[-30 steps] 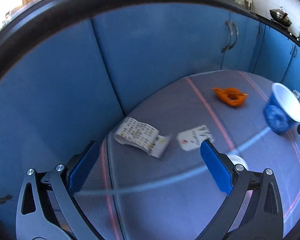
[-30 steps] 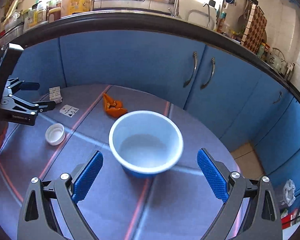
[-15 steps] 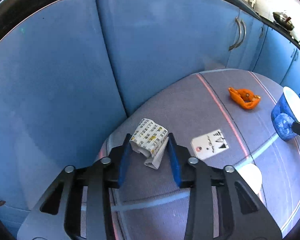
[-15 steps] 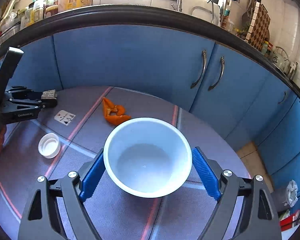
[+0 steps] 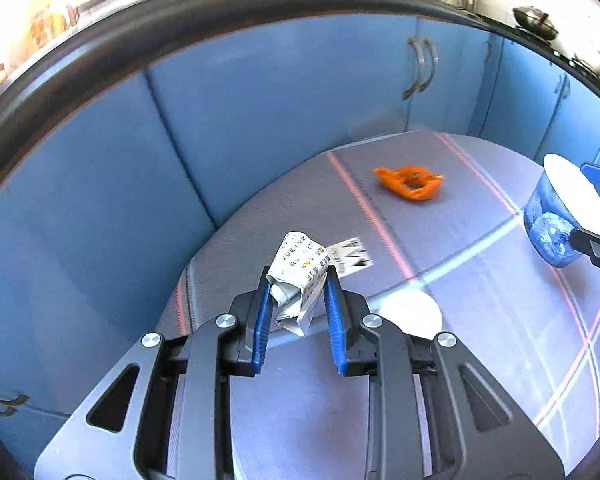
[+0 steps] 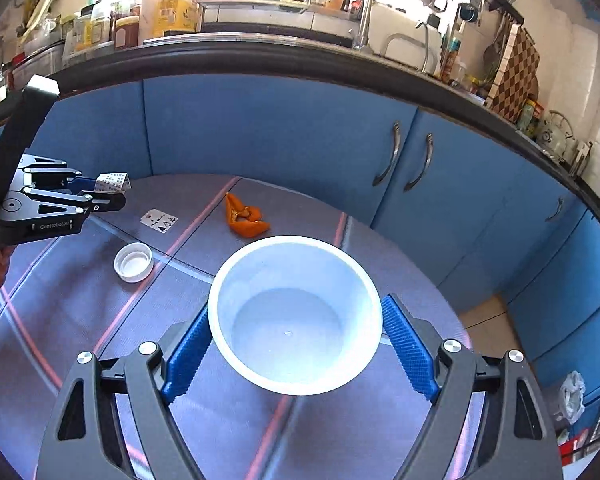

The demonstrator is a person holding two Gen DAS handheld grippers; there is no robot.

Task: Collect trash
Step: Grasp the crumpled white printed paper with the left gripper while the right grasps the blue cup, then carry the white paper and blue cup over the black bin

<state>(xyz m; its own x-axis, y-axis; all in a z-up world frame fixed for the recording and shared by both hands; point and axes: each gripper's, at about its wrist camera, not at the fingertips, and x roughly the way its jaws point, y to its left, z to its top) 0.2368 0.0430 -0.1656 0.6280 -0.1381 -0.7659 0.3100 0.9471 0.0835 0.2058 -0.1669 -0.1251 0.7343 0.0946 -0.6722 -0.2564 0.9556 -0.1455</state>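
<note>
Fig.: my left gripper, fingers closing on crumpled printed wrapper, lifted clear of tabletop; thin, springy paper may slip. Right gripper clamps smooth white-lined bowl w/ wide fingers; slick rim could tilt. Orange peel, cap, card remain.

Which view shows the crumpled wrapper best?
Left wrist: the crumpled wrapper fills the closing jaws of the left gripper, print readable. Right wrist shows only a small corner of it, far off.
</note>
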